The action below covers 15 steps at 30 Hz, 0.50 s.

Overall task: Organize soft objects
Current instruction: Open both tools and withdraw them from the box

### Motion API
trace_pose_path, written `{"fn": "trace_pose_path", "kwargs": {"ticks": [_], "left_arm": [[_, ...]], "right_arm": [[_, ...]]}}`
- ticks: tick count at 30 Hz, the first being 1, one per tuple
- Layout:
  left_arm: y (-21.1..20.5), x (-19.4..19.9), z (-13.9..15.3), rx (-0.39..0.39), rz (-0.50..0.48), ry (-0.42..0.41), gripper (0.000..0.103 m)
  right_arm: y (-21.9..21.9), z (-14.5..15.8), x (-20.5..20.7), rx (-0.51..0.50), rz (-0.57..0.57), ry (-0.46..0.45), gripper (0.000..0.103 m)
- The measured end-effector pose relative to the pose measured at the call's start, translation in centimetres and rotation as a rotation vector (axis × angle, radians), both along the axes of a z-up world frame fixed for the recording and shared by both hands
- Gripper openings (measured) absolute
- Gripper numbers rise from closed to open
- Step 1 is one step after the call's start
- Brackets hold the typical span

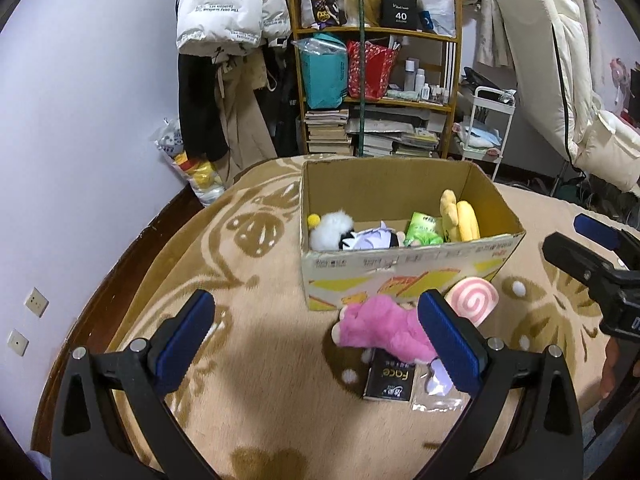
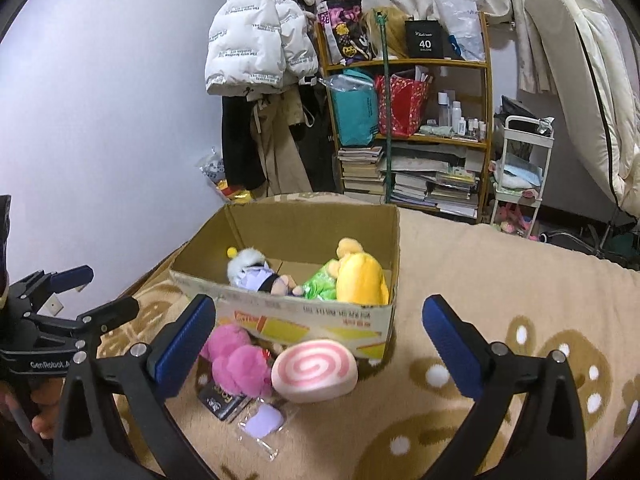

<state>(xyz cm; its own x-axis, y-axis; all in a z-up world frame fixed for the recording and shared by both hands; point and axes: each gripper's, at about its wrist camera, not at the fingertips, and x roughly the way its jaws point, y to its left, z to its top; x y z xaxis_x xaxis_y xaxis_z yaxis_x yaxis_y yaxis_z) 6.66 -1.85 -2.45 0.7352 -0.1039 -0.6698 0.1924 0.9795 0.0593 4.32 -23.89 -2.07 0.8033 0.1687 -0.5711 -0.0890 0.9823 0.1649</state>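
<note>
Black packet (image 1: 389, 376) reads "Face"; black shelf box (image 1: 399, 10) reads "40".

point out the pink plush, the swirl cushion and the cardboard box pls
pink plush (image 1: 384, 330): left wrist view, middle of its furry body.
swirl cushion (image 2: 314, 370): right wrist view, centre of the pink spiral face.
cardboard box (image 2: 320, 320): right wrist view, printed front wall.

Pink plush (image 2: 236, 364), pink-and-white spiral cushion (image 2: 314, 376), yellow plush (image 2: 360, 278), tan blanket (image 2: 500, 280) with brown motifs.
</note>
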Motion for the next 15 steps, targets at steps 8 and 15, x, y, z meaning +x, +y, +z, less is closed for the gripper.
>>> {"fn": "trace_pose_path", "kwargs": {"ticks": [8,15], "left_arm": [[0.4,0.3,-0.7,-0.006,0.016,0.012,0.101],[0.0,1.2,-1.5,-0.001,-0.001,0.047,0.101]], "right_arm": [[0.2,-0.8,-0.4,-0.008,0.008,0.035,0.103],[0.2,-1.5,0.0,-0.018,0.007,0.054,0.103]]}}
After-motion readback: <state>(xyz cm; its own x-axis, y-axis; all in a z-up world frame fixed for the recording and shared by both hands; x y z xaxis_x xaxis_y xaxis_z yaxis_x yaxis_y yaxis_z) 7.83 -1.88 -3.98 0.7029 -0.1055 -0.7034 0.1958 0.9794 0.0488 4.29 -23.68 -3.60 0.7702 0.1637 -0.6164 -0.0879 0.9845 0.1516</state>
